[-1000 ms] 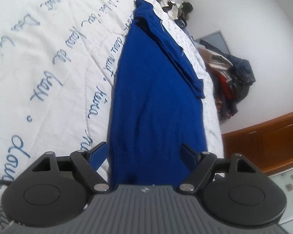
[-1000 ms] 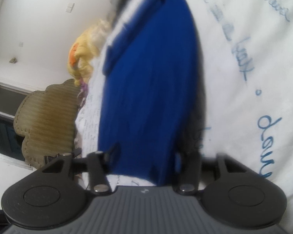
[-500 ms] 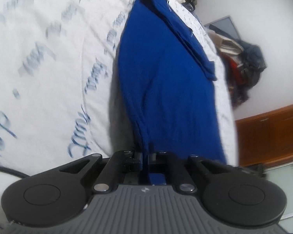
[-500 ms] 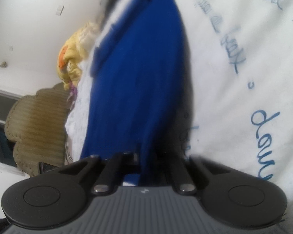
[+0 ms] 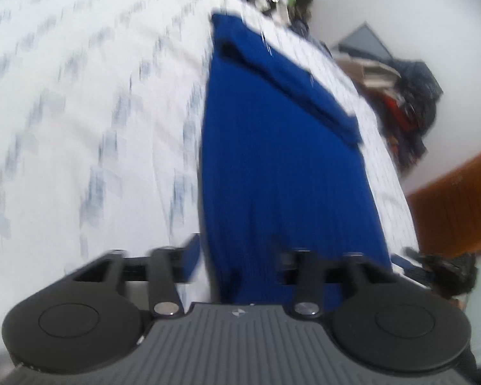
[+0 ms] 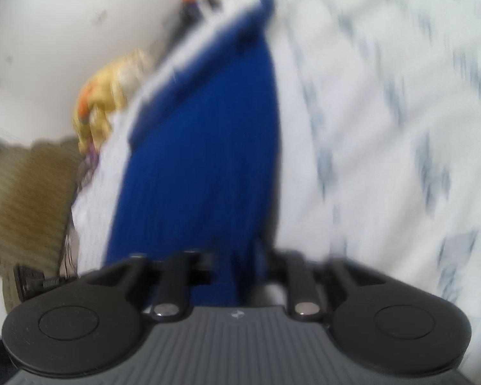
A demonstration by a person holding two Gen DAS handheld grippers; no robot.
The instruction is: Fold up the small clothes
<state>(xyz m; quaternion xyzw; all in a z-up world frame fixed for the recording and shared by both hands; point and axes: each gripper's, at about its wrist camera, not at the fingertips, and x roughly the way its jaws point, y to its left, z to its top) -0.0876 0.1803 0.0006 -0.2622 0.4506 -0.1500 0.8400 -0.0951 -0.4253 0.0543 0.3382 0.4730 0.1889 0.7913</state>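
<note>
My left claw (image 5: 237,266) is opening, its two fingers standing apart with the near hem of the blue sweater (image 5: 282,160) lying between them. The left finger (image 5: 189,263) sits just off the cloth's left edge, over the white bedspread (image 5: 80,128), and I see no pad pressing on the knit. The right finger is half lost against the blue, so I cannot tell whether it touches.

The sweater lies lengthwise on the bed, running from my claws toward the far end. In the left wrist view a sleeve (image 5: 291,86) is folded across its far right part, slanting down to the right. The bedspread carries blurred blue lettering on its left side.

My right claw (image 6: 235,269) is opening too, jaws apart, with a narrow bunch of the sweater's (image 6: 208,147) near edge hanging between them. That view is heavily blurred, so I cannot tell whether the pads graze the cloth; it looks loose. The bedspread (image 6: 384,112) fills the right side there.

Beyond the bed's right edge in the left wrist view there is a pile of dark clothes (image 5: 410,102) against the wall and a wooden cabinet (image 5: 458,205). In the right wrist view, a yellow bundle (image 6: 105,99) and a tan woven thing (image 6: 29,199) sit to the left of the bed.
</note>
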